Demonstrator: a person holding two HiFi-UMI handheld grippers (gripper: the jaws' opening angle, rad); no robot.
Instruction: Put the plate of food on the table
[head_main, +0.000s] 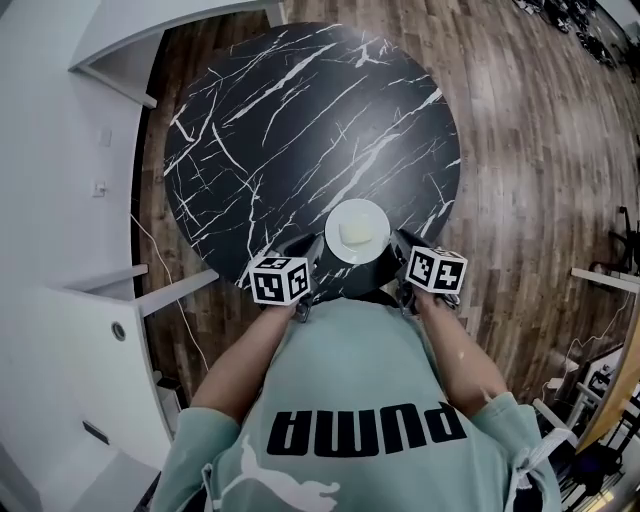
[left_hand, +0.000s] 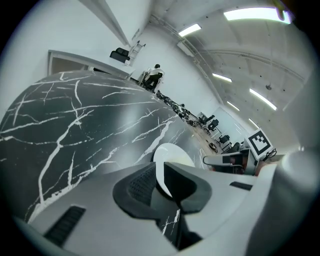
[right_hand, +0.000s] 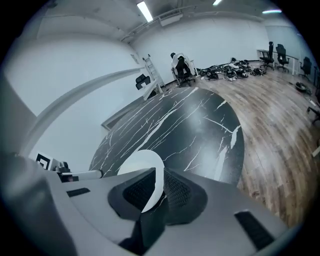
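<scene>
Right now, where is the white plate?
In the head view the white plate is over the near edge of the black marble table, gripped on its rim by the left hand-held gripper and the right hand-held gripper.

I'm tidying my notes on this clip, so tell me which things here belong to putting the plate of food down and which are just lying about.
In the job: plate, food, marble table, left gripper, right gripper, both clamped on the plate's rim.
Just lying about: ladder, office chair, clutter along the far floor.
</scene>
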